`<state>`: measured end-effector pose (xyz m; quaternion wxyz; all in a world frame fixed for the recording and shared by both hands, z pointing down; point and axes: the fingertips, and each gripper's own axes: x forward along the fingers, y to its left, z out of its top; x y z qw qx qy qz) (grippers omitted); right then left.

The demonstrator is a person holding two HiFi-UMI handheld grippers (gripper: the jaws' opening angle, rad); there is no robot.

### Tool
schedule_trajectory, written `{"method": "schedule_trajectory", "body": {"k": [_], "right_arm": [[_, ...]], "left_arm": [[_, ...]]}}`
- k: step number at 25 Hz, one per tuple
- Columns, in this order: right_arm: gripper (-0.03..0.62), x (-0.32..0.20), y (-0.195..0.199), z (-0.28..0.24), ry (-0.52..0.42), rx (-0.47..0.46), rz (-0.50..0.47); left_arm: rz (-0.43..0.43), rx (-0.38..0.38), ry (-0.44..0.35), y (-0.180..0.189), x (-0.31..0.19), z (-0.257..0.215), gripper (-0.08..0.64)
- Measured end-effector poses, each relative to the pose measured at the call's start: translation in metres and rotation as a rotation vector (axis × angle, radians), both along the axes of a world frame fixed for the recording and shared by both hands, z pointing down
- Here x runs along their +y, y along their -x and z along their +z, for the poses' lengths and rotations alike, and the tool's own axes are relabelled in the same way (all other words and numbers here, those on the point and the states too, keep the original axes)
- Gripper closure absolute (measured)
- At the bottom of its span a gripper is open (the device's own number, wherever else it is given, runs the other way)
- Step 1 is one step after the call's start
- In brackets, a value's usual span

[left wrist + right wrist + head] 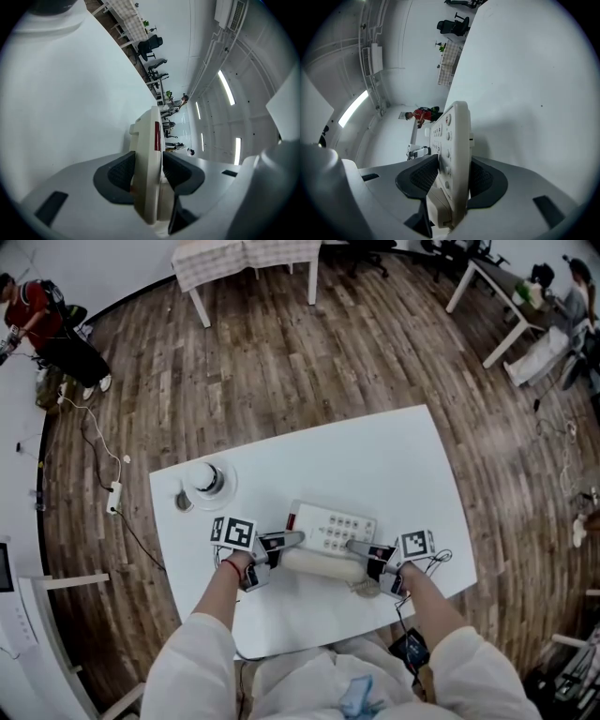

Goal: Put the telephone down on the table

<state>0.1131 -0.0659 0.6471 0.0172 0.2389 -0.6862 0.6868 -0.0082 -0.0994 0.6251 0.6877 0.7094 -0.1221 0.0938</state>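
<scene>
Cream telephone [333, 526] sits level, low at the near side of the white surface [375, 460]; whether it touches underneath cannot be told. Left tongs [292, 540] clamp its left end. Right tongs [359, 546] grip the keypad end, pads against both faces.
</scene>
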Motion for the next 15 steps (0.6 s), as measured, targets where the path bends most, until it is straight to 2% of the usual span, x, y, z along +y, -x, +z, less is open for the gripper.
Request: {"method": "schedule_trajectory", "body": {"k": [3,6,7,12,15], "right_arm": [[0.402,-0.013,0.01,-0.005,-0.07,-0.02,-0.042],[0.4,-0.011,0.006,0.005,0.021,0.032,-0.022],[0.399,-0.012,0.006,0.006,0.022,0.032,-0.024],[0.396,-0.029,0.017,-0.005,-0.088,-0.057,-0.068],[0.396,-0.032,0.016,-0.004,-0.101,-0.067,-0.067]], "left_arm": [[-0.007,-0.009,-0.017,0.003,-0.007,0.004,0.385],[-0.024,-0.009,-0.018,0.004,-0.009,0.009,0.387],[-0.028,-0.008,-0.015,0.003,-0.009,0.01,0.387],[-0.035,-0.013,-0.02,0.004,-0.015,0.015,0.387],[-0.037,-0.002,-0.015,0.003,-0.018,0.015,0.387]]}}
